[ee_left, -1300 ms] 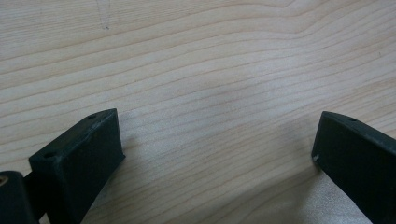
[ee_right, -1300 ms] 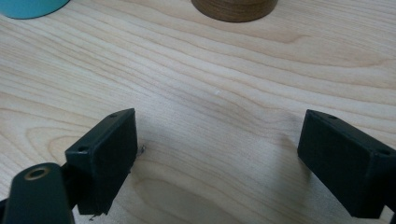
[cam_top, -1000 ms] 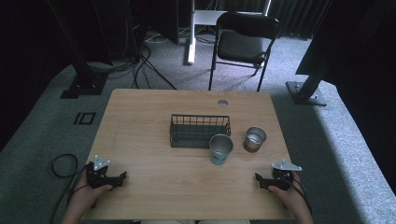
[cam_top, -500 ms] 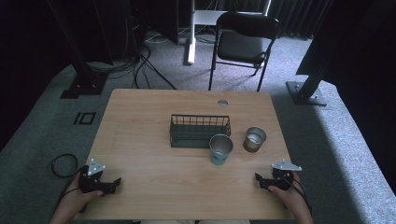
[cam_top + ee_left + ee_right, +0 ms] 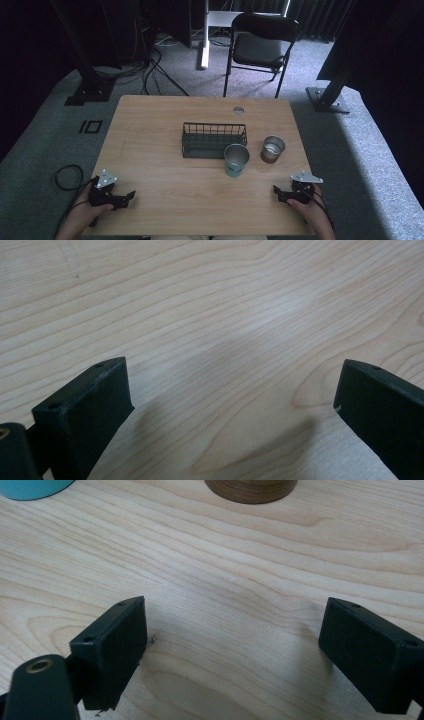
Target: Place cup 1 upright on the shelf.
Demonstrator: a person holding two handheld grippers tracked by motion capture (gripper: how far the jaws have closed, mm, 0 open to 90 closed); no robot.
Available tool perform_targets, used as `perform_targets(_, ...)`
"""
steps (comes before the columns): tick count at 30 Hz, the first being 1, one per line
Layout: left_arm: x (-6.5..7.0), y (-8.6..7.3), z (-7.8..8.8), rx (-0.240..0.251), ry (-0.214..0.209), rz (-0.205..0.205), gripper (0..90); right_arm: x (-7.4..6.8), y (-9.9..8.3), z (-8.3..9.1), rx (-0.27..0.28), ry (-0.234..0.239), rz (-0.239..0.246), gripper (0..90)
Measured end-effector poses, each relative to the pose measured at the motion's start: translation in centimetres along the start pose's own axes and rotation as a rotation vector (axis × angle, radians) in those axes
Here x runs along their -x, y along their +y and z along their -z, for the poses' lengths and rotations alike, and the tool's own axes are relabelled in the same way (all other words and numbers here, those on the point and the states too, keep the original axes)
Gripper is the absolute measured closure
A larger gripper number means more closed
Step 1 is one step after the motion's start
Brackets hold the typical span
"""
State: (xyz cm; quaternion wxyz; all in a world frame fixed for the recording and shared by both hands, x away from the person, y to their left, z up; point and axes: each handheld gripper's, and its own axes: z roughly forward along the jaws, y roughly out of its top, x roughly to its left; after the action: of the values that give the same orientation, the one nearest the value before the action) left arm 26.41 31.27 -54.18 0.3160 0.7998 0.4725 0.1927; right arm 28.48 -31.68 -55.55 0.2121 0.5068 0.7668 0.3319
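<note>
A black wire basket (image 5: 214, 140) stands mid-table. Just in front of it to the right is a teal cup (image 5: 236, 160), and a brown metal-lined cup (image 5: 272, 149) sits to that cup's right. My left gripper (image 5: 129, 196) rests at the table's front left, open, with bare wood between its jaws (image 5: 230, 390). At the front right, my right gripper (image 5: 276, 192) is open too, holding nothing (image 5: 232, 630). Ahead of it are the bases of the teal cup (image 5: 32, 487) and the brown cup (image 5: 250, 490).
The wooden table (image 5: 160, 125) has a round cable hole (image 5: 238, 110) near its far edge. A black folding chair (image 5: 260, 47) stands beyond the table. Cables and dark stand bases lie on the grey carpet around it.
My left gripper has shifted a little toward the front-left edge of the table. The right gripper, cups and basket have not moved.
</note>
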Motion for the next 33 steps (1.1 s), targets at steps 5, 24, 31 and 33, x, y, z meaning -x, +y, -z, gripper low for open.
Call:
perform_targets(5,0.6,0.5,-0.2,0.011,-0.007,-0.019,2.5,0.0,0.0,0.0,0.0,0.0,0.0,11.7)
perform_targets(24,3.1,2.7,-1.6,0.016,-0.052,-0.102,2.5,0.0,0.0,0.0,0.0,0.0,0.0,11.6)
perform_targets(31,3.8,3.2,-2.4,0.007,-0.069,-0.122,2.5,0.0,0.0,0.0,0.0,0.0,0.001,11.6)
perform_targets(33,4.2,3.5,-2.5,0.027,-0.087,-0.129,2.5,0.0,0.0,0.0,0.0,0.0,0.0,11.6)
